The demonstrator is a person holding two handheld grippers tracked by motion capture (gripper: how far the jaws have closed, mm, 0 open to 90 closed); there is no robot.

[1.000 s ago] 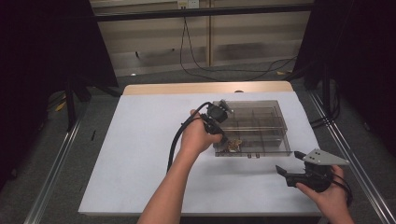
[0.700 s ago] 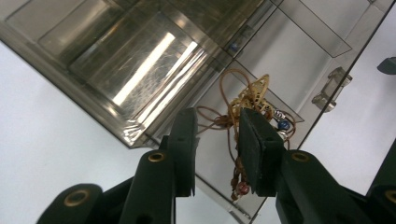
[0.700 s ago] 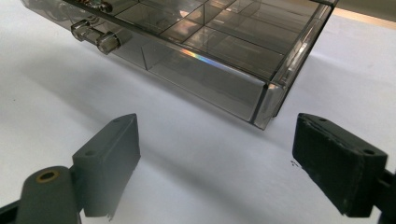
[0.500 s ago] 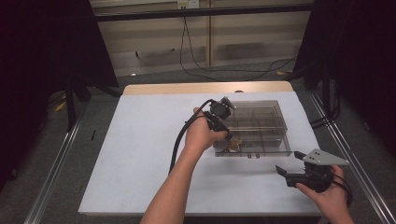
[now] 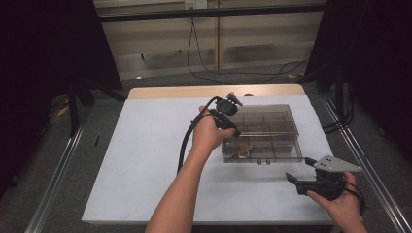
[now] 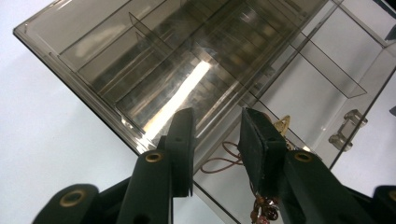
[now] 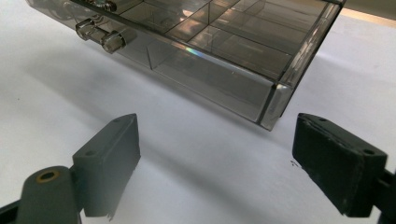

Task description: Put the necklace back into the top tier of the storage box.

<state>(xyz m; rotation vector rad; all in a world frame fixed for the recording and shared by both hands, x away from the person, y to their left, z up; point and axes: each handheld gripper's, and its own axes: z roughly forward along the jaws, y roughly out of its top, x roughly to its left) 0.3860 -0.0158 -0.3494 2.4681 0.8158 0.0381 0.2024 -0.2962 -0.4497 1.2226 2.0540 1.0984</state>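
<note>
A smoked clear plastic organiser box (image 5: 279,127) with several compartments lies on the white table. A small heap of jewellery (image 5: 241,151) rests in its front left compartment: a brown cord (image 6: 223,157), a gold charm (image 6: 282,126) and some beads. My left gripper (image 5: 234,131) hovers over the box's left edge, pointing down. In the left gripper view its jaws (image 6: 215,122) have just been opening; they stand apart above the box wall (image 6: 93,88), gripping nothing. My right gripper (image 5: 294,178) rests low at the front right, jaws wide open (image 7: 215,128), facing the box's corner (image 7: 271,100).
Two small latches (image 7: 100,37) stick out from the box's front wall. The white table top (image 5: 145,160) has free room left of and in front of the box. Black cables trail from both grippers. Metal rails run along the table's sides.
The left gripper has lifted slightly, away from the front left compartment where the jewellery lies. The right gripper has stayed where it was.
</note>
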